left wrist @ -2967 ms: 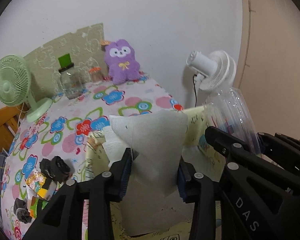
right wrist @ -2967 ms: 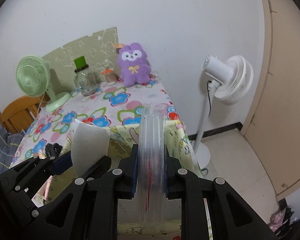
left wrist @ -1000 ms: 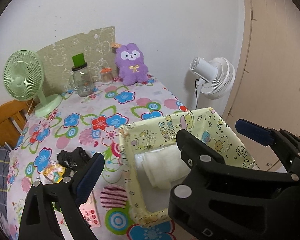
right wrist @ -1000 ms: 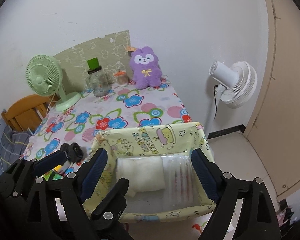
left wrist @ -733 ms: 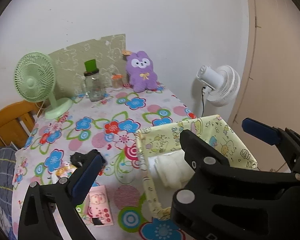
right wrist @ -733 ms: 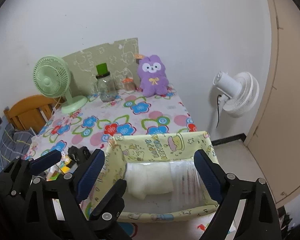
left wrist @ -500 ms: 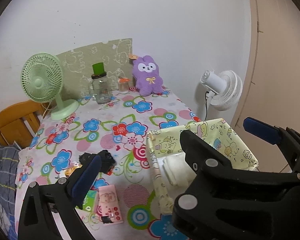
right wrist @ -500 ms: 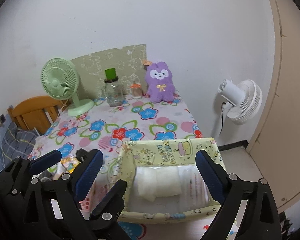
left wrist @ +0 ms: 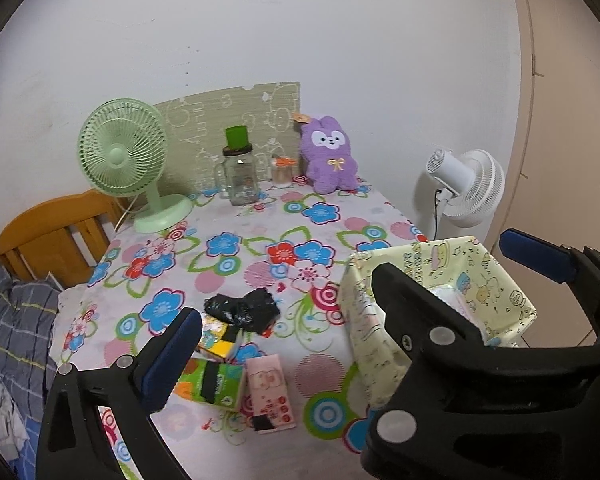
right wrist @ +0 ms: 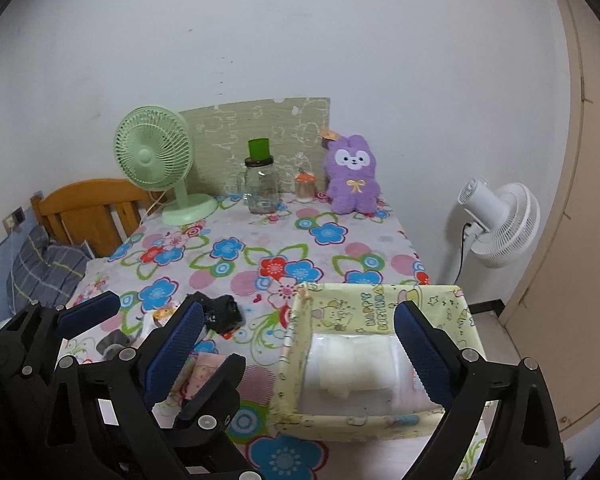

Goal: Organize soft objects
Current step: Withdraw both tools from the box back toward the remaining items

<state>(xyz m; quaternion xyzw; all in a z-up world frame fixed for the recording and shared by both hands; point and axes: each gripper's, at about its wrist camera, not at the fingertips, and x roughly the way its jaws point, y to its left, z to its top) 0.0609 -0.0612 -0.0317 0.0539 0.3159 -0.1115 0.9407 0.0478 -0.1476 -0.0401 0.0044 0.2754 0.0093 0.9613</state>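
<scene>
From the left wrist view, the left claw (left wrist: 280,344) is wide and holds nothing. The black soft bundle (left wrist: 242,310) lies on the desk (left wrist: 260,240) just past its blue tip — go down slowly and pinch its middle. The yellow fabric bin (left wrist: 364,304) sits to the right.

From the right wrist view, the right claw (right wrist: 300,352) is wide too — the white folded cloth (right wrist: 352,364), probably a towel, lies in the bin between its tips.

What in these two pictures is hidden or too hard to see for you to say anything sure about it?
- Yellow fabric bin, left wrist view: the right gripper's black body covers most of the inside.
- Clear packet, right wrist view: a blue-padded finger crosses it; contents unreadable.
- Green pack, left wrist view: print too small to read.
- Black crumpled item: too dark to identify.
</scene>
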